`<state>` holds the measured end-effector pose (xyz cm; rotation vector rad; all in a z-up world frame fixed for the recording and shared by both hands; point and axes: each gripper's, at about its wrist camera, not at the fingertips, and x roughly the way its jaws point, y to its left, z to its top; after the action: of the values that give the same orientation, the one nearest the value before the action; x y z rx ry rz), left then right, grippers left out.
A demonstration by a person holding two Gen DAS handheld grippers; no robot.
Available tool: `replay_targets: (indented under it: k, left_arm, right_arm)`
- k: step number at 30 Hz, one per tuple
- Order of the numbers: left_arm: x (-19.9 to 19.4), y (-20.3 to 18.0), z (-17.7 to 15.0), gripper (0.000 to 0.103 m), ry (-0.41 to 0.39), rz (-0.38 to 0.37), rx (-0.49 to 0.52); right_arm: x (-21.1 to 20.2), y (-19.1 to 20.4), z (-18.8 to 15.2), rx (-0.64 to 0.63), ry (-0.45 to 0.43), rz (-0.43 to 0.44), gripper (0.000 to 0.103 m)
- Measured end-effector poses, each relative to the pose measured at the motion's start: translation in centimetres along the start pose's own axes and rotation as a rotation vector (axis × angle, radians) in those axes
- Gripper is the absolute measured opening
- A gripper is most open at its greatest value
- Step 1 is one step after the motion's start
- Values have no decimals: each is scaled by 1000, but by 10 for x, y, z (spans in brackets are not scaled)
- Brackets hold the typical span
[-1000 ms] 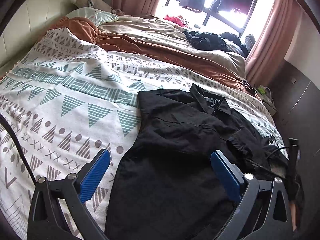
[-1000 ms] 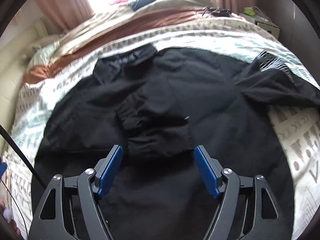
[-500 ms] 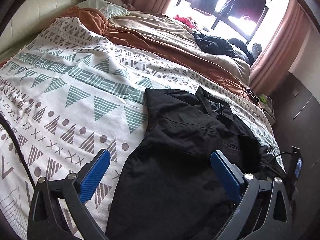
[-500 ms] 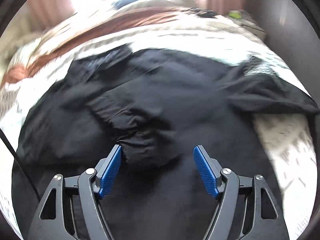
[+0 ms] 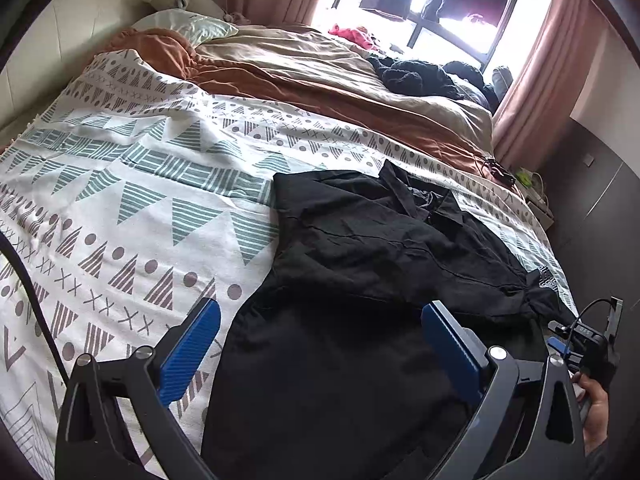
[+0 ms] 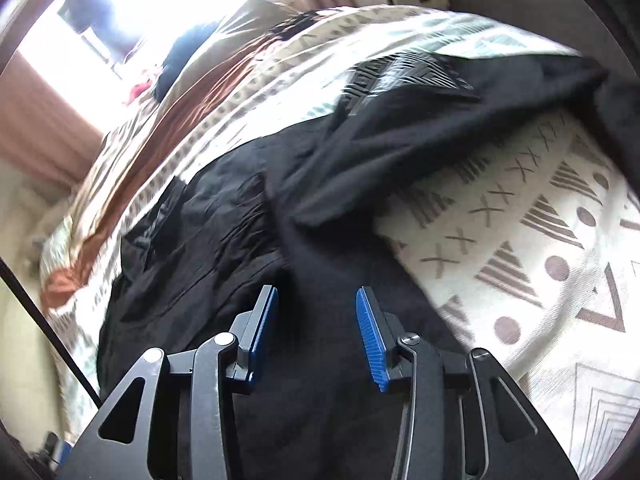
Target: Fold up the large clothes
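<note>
L claw [image 5: 320,344] wide open over black shirt [image 5: 360,280] | R claw [image 6: 316,336] narrowing, pads apart, nothing gripped

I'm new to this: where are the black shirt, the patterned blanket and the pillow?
black shirt [image 5: 360,280], left wrist view, its body.
patterned blanket [image 5: 132,200], left wrist view, bare middle.
pillow [image 5: 188,26], left wrist view, its top.

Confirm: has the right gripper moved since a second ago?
Yes. The right gripper has swung toward the shirt's right sleeve side: the patterned bedspread now fills the view's right, tilted. Its jaws have just been closing, nothing pinched.
</note>
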<state>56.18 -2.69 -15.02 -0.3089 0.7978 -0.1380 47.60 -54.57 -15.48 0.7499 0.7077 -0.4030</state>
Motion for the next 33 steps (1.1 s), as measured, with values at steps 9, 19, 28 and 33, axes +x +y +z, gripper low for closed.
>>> replay_targets:
  k: [9,19,28,33]
  left_arm:
    - [3,3,-1,103,-4,25,-16]
    - [12,1,-5,103,16,32,-14]
    - [11,1,-4,103,13,30,-13]
    - [4,5,-2,103,0,6,-43]
  right_arm:
    - [-19,-54,28,58,-84,-15,39]
    - [-5,-108,50,218,-155,42,38]
    - [-8,-113,47,229,-255,147,0]
    - [-44,-67,45,127,-328,221,0]
